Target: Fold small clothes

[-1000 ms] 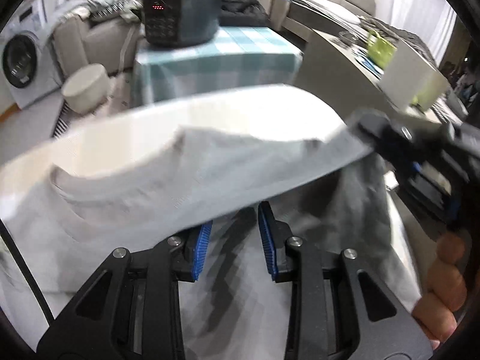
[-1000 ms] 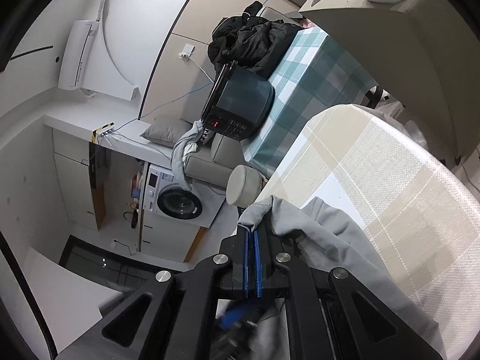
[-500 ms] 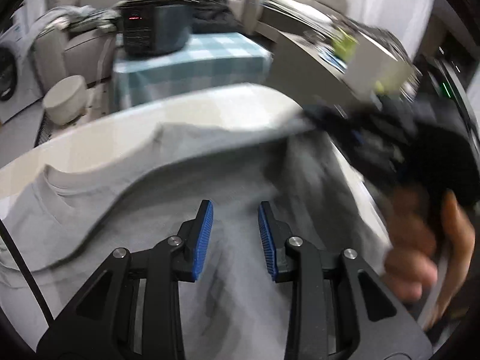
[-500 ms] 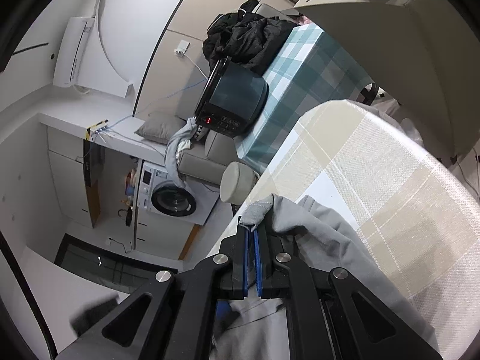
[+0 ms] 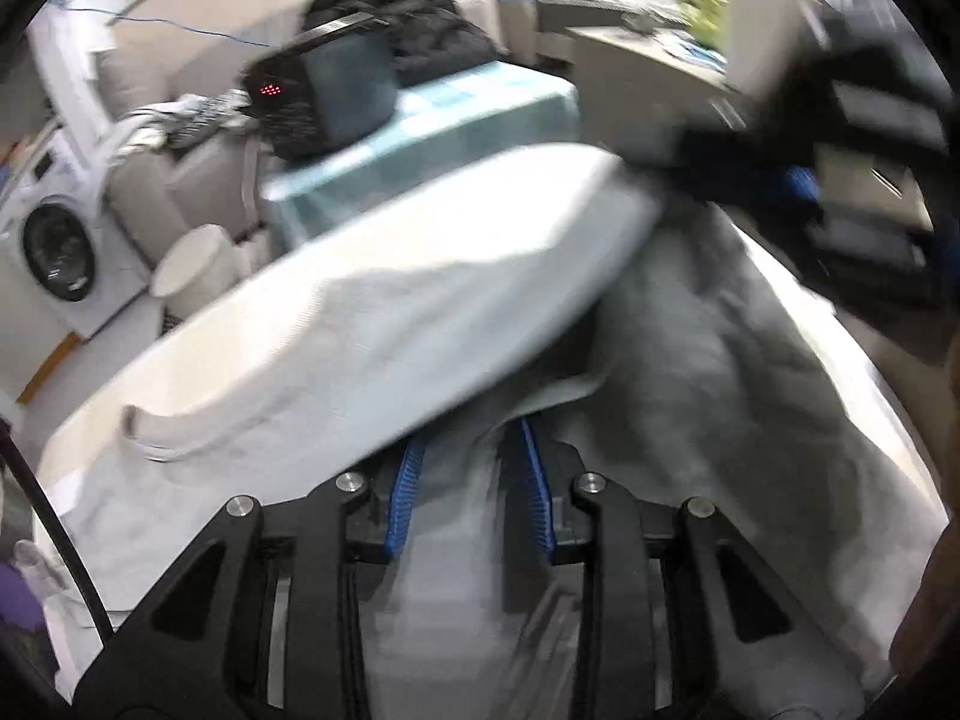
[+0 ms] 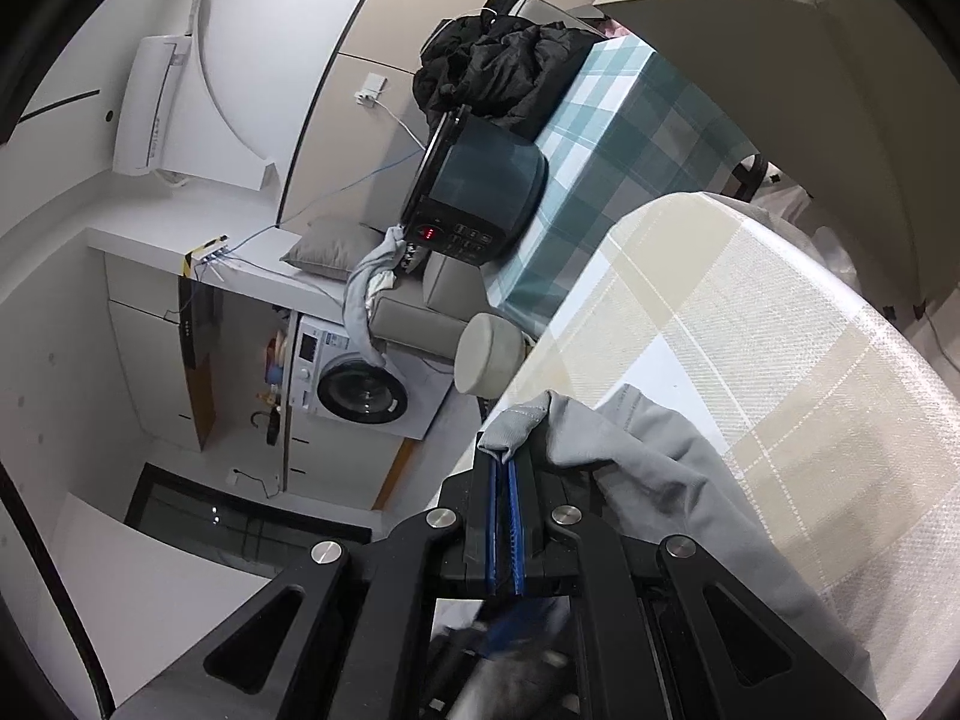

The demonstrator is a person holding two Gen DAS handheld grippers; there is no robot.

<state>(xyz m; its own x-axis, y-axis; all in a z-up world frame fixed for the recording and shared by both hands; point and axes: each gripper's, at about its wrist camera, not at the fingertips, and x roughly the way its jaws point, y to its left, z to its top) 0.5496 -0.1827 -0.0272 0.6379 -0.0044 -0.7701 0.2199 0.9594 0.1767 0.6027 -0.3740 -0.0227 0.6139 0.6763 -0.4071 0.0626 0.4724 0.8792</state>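
Note:
A small light grey shirt (image 5: 420,330) lies spread on the checked table (image 6: 750,324). My right gripper (image 6: 504,474) is shut on a hem corner of the shirt (image 6: 636,438) and holds it lifted above the table. In the left wrist view it shows blurred at the upper right (image 5: 750,174), drawing a band of fabric across. My left gripper (image 5: 471,456) is open, blue pads apart, low over the shirt's middle, with the lifted fabric draped over its tips.
Beyond the table stand a teal-checked table (image 5: 432,114) with a black cooker (image 5: 324,96), a white stool (image 5: 192,270), a washing machine (image 5: 54,252) and a sofa. A white counter (image 5: 648,78) lies at the right.
My right gripper has carried the shirt's corner up and across, so the lifted fabric now covers the left gripper's tips. The left gripper stays open and has tilted with the view.

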